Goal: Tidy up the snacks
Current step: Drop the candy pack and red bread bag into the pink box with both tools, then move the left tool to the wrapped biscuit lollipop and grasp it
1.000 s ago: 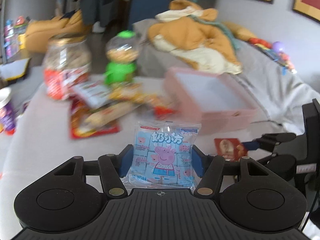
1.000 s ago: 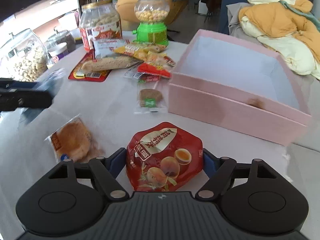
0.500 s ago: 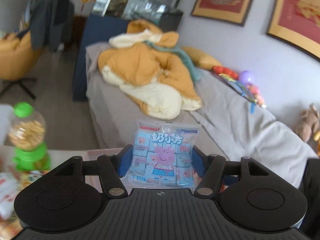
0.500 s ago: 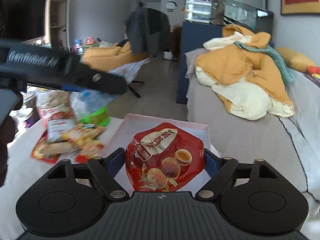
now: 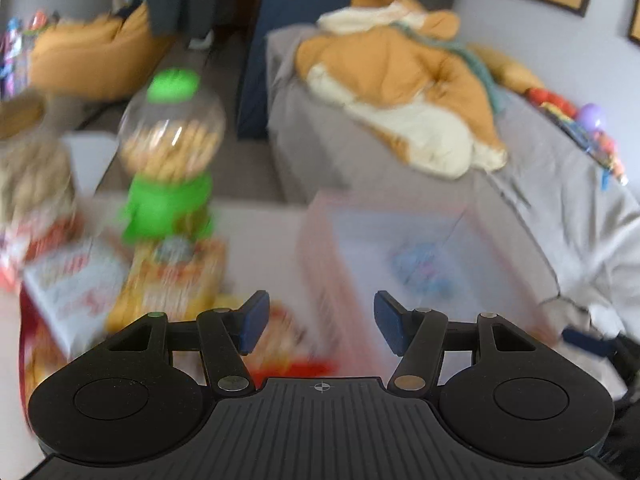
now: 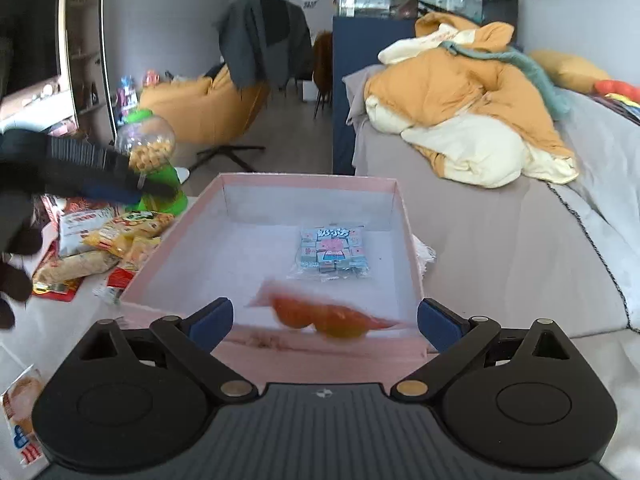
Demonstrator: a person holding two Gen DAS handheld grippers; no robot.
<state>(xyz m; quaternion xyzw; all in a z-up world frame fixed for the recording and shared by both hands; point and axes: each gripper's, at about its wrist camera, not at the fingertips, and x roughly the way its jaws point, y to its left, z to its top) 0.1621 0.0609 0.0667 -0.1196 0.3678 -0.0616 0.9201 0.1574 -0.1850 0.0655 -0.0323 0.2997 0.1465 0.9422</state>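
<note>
A pink box (image 6: 200, 216) stands open on the table. The blue Peppa Pig snack bag (image 6: 332, 252) lies flat inside it and shows blurred in the left wrist view (image 5: 420, 268). My right gripper (image 6: 324, 318) is open above the box's near wall, and the red egg snack pack (image 6: 324, 314) falls blurred between its fingers. My left gripper (image 5: 318, 324) is open and empty over the box's left wall (image 5: 320, 240); in the right wrist view it reaches in from the left (image 6: 108, 184).
Several snack packs (image 6: 108, 240) lie left of the box beside a green-based candy dispenser (image 5: 172, 168) and a big jar (image 5: 32, 176). A bun pack (image 6: 20, 412) lies at the near left. A grey sofa with an orange quilt (image 6: 472, 120) is behind.
Both grippers have opened. The blue bag has dropped into the pink box, and the red pack is falling from the right gripper. The left gripper has swung left, towards the snack pile.
</note>
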